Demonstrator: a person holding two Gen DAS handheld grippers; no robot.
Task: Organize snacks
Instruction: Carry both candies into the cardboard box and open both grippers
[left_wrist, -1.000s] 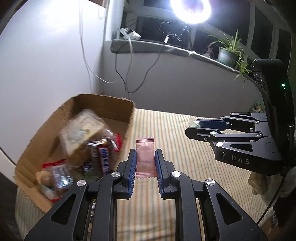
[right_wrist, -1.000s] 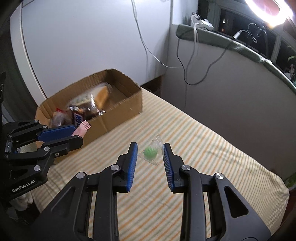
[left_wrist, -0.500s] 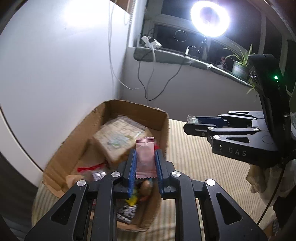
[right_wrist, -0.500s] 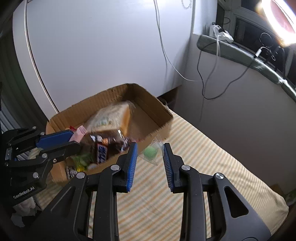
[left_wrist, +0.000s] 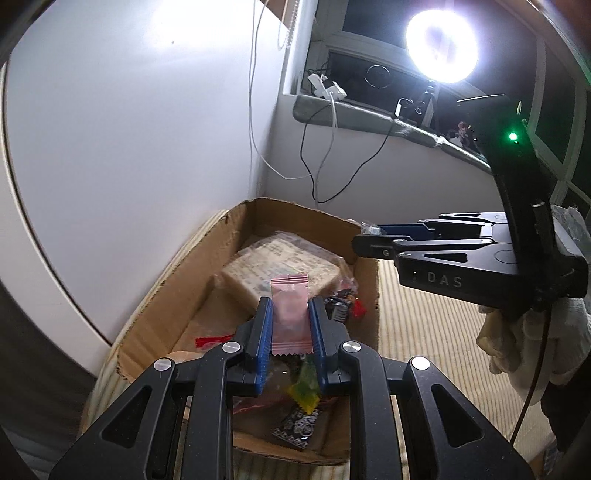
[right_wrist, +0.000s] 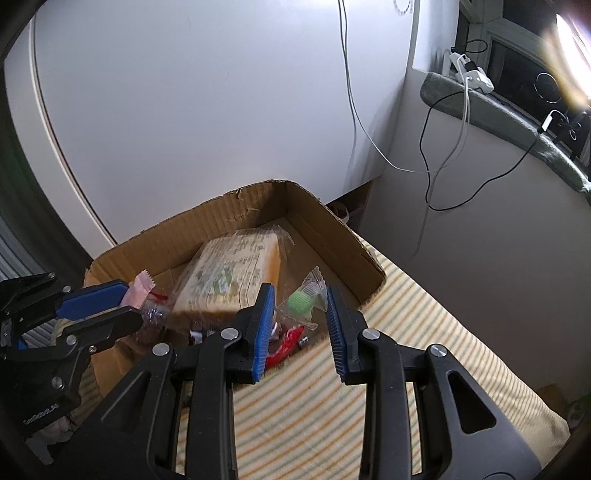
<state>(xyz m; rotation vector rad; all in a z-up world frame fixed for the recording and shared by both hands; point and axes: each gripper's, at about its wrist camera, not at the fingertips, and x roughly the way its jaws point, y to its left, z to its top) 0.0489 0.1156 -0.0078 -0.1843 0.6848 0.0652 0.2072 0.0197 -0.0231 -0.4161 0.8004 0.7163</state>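
Note:
My left gripper (left_wrist: 290, 306) is shut on a pink candy wrapper (left_wrist: 290, 314), held above the open cardboard box (left_wrist: 236, 236). From the right wrist view the same pink wrapper (right_wrist: 142, 290) shows at the left gripper (right_wrist: 129, 301) over the box's left side. My right gripper (right_wrist: 300, 297) is shut on a clear wrapper with a green candy (right_wrist: 301, 301), hanging over the box's near right corner (right_wrist: 369, 269). In the left wrist view the right gripper (left_wrist: 365, 236) reaches in from the right with the clear wrapper's tip at its end. The box holds a large wrapped loaf-like pack (right_wrist: 229, 269) and several small snacks.
The box sits on a striped cloth surface (right_wrist: 332, 424) close to a white wall. A ring light (left_wrist: 441, 46), cables and a charger lie along the window sill (left_wrist: 369, 118). A gloved hand (left_wrist: 532, 343) holds the right gripper.
Both grippers travelled from over the striped cloth toward the box and now hang above it, each still carrying its candy. The box looms larger and nearer in both views.

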